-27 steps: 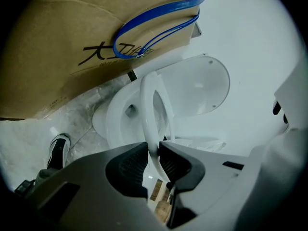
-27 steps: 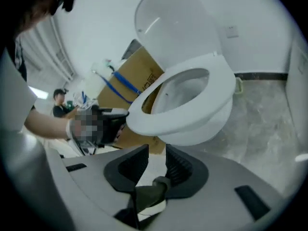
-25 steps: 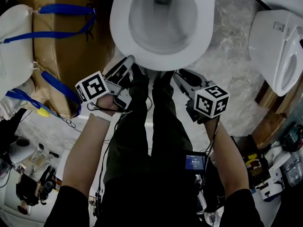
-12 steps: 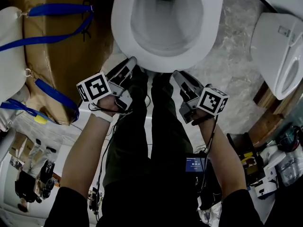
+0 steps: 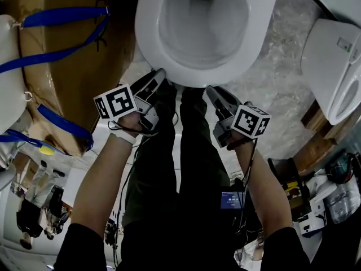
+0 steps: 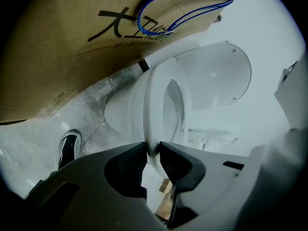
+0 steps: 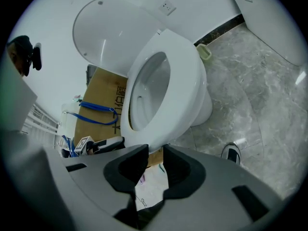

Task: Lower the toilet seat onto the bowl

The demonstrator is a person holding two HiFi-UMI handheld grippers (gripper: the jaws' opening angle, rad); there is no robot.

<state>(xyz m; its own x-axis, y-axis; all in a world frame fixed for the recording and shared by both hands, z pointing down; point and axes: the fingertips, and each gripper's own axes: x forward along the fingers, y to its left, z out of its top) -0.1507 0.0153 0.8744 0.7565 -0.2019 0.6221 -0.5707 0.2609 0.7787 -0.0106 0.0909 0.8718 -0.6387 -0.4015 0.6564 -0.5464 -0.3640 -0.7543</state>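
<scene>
Seat (image 5: 148, 38) is lying flat on the bowl (image 5: 203, 21), at the far centre in the head view, and the lid (image 7: 110, 37) is standing upright behind it. Left tongs (image 5: 159, 73) are reaching to the seat's near-left rim. In the left gripper view the tongs (image 6: 153, 148) are closing narrowly on that white rim, which is filling the gap between the tips. Right tongs (image 5: 210, 89) are pointing at the near-right rim. In the right gripper view the tongs (image 7: 155, 150) are sitting slightly apart with the seat's edge just at the tips; I cannot tell if they are touching it, and paper clutter is showing through the gap below. Both marker cubes (image 5: 115, 101) are facing up, left and right of the person's legs. A cardboard box (image 5: 84, 55) with blue straps (image 5: 62, 18) is standing left of the bowl. A second toilet (image 5: 333, 66) is sitting far right on the grey marbled floor (image 5: 271, 95). A shoe (image 7: 232, 153) is showing on the floor near the bowl's base.
</scene>
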